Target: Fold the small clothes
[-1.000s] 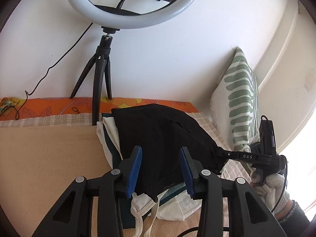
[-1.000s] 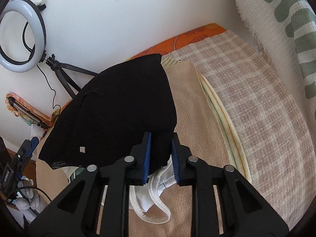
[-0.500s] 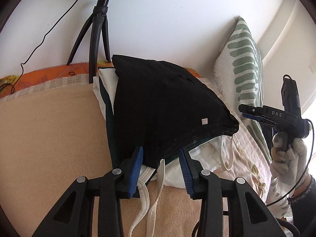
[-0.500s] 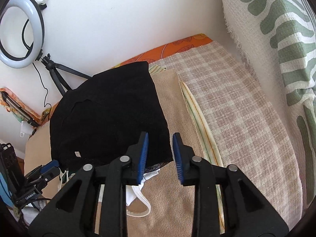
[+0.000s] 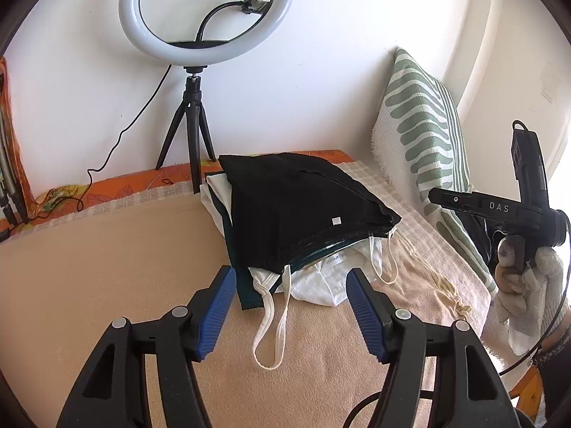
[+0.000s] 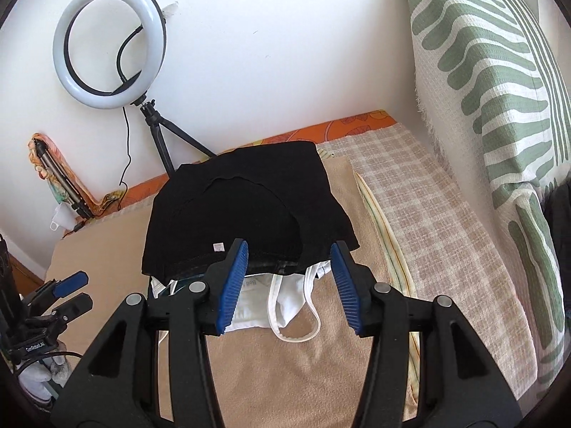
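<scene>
A folded black garment lies on top of a stack of folded clothes on the tan blanket; it also shows in the right wrist view. A white top with loose straps and a dark green piece stick out beneath it. My left gripper is open and empty, just short of the stack's near edge. My right gripper is open and empty above the white top. The right gripper also shows at the right of the left wrist view, apart from the stack.
A ring light on a tripod stands against the white wall behind the stack. A green-striped pillow leans at the right. A checked cloth covers the bed beside the blanket. The left gripper shows at the lower left of the right wrist view.
Both grippers let go of the black garment, opened wide and drew back. The garment now rests flat on the stack.
</scene>
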The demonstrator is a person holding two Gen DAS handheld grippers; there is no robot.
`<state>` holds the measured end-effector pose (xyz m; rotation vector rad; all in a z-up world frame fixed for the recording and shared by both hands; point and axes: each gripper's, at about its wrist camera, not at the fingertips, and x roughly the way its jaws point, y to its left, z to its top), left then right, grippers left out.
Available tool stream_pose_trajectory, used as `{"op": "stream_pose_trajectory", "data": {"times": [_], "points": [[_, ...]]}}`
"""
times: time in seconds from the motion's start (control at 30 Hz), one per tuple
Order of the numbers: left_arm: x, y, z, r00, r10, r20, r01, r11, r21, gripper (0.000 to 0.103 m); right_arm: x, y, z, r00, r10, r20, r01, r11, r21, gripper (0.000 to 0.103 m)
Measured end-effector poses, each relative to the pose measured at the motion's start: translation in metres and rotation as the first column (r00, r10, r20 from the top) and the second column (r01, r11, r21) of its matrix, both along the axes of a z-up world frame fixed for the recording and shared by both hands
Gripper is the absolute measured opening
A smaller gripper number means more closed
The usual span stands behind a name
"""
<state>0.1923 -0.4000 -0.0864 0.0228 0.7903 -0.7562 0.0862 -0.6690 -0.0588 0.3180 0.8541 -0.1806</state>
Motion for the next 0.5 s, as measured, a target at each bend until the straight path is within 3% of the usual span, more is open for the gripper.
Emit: {"op": "stream_pose_trajectory", "data": {"times": [0.23,0.33,0.5], "points": [[-0.043,0.020,0.026,0.997,0.018,0.075,-0.018,1.000,-0.001,0.087,-0.030,0.045,0.033,0.999,0.014,0.040,-0.012,0.997,-0.070,0.051],[-0.063,0.028,0.038,0.994,0.016,0.112,-0.014,1.000,-0.012,0.097,-0.045,0.061,0.046,0.997,0.012,0.073,-0.006,0.997,-0.080,0.058],[-0.085,0.044,0.055,0.987,0.059,0.147,-0.053,0.998,-0.043,0.103,-0.068,0.084,0.063,0.993,0.019,0.113,-0.004,0.991,-0.131,0.068]]}}
